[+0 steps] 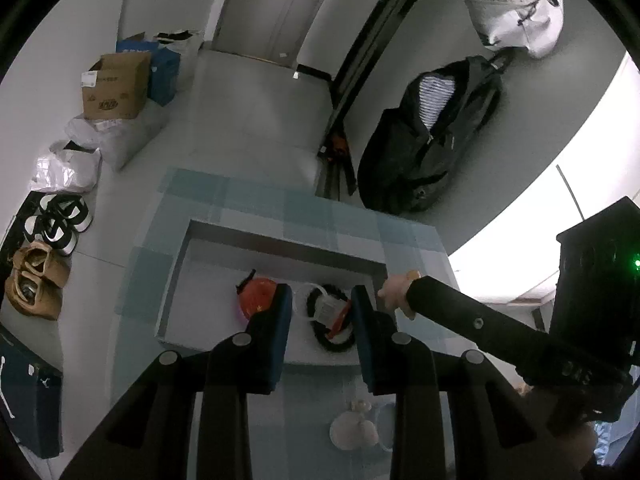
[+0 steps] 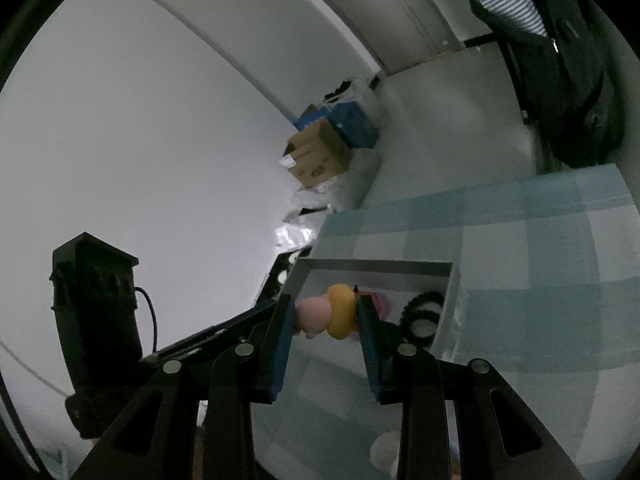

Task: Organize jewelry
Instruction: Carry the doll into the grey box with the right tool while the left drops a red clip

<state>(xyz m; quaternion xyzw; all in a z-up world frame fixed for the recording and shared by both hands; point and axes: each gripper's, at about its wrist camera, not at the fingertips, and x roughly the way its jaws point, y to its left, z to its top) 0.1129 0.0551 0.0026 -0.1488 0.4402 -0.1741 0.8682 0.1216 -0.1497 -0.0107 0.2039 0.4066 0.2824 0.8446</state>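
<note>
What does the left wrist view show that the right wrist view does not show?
Only the left wrist view: sneakers on the floor, a white bag hanging, an orange item in the box.
Only the right wrist view: the right gripper shut on a pink and yellow toy.
Both: the grey box, the black ring, the checked cloth, the cardboard carton.

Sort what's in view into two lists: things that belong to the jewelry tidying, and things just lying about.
Part of the job:
- right tongs, shut on the pink and yellow charm
- grey tray
- black bracelet
- red piece
- left tongs

Lying about:
- cardboard box
- black backpack
- shoes
- white bag
</note>
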